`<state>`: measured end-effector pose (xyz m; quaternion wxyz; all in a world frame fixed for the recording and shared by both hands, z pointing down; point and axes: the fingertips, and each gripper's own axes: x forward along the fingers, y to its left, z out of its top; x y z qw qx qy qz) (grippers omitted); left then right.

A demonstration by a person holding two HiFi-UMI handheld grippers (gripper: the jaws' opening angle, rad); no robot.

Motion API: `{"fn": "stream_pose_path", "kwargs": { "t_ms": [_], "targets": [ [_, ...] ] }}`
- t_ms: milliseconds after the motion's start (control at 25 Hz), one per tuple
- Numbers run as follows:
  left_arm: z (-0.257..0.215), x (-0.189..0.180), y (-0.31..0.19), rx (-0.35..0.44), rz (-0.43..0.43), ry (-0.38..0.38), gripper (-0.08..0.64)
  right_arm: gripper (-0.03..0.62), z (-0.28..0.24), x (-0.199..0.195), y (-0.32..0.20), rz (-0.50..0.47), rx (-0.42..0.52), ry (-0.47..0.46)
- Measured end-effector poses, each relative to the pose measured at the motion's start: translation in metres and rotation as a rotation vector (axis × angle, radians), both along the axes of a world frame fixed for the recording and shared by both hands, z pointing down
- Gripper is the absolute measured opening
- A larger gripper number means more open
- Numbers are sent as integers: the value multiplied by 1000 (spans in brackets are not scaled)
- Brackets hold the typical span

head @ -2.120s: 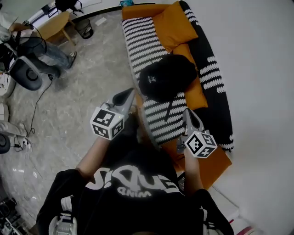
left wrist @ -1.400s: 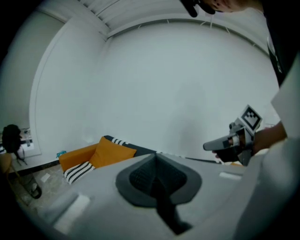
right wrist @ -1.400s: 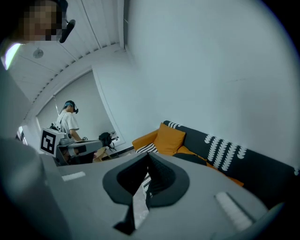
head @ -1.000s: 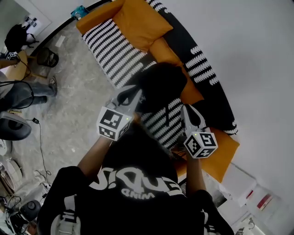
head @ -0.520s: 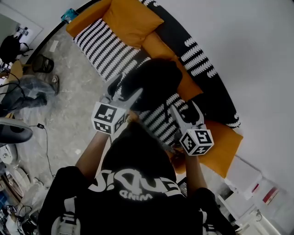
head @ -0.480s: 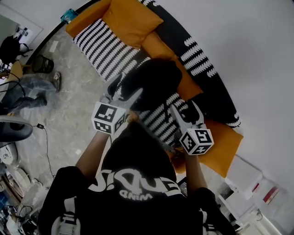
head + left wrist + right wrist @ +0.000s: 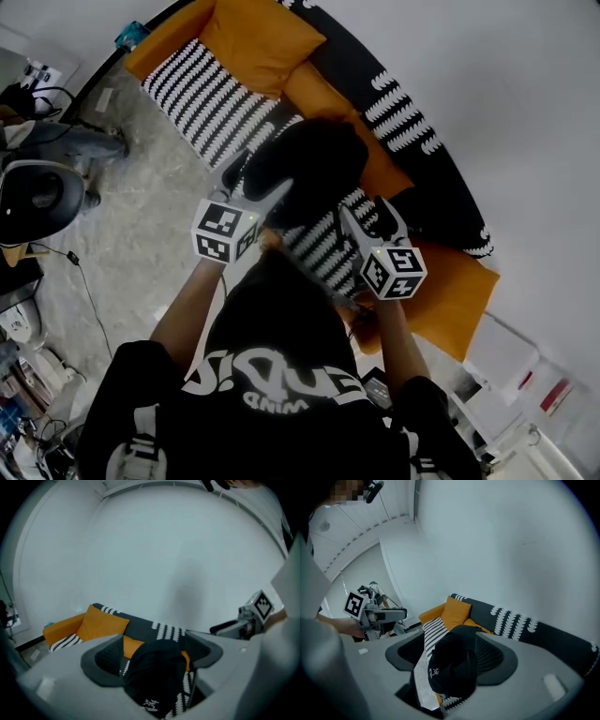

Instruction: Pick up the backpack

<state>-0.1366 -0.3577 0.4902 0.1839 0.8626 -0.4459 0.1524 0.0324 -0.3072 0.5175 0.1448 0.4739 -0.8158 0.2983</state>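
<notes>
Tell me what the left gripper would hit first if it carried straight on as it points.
Probably the black backpack on the sofa: it lies dead ahead of the left gripper, framed between jaws that have just been opening, untouched. Depth is unclear.

In the head view, the near edge of the backpack (image 7: 314, 169) is covered by the left gripper (image 7: 253, 183) and the right gripper (image 7: 368, 216). The sofa (image 7: 225, 89) just in front of the backpack is hidden by the person's head (image 7: 281, 300). In both gripper views, the backpack's underside is cut off by the gripper bodies.
</notes>
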Motion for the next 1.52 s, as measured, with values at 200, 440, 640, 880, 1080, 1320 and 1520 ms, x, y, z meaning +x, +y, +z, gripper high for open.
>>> {"fn": "stream_pose_path", "kwargs": {
  "t_ms": [200, 440, 640, 880, 1080, 1320, 1520],
  "targets": [
    [39, 7, -19, -47, 40, -35, 431, 325, 42, 9, -23, 20, -19, 27],
    [100, 14, -50, -115, 76, -66, 431, 325, 101, 22, -47, 69, -75, 24],
    [153, 29, -70, -174, 128, -105, 430, 316, 148, 31, -64, 95, -124, 25],
    [212, 36, -84, -245, 178, -146, 430, 313, 200, 34, -74, 112, -191, 25],
    [251, 47, -94, -291, 222, -176, 430, 314, 230, 36, -81, 121, -236, -3],
    [273, 51, -100, -346, 204, -144, 410, 251, 252, 33, -86, 125, -299, -29],
    [279, 53, -93, -409, 224, -93, 235, 144, 256, 27, -85, 108, -305, -30]
  ]
}}
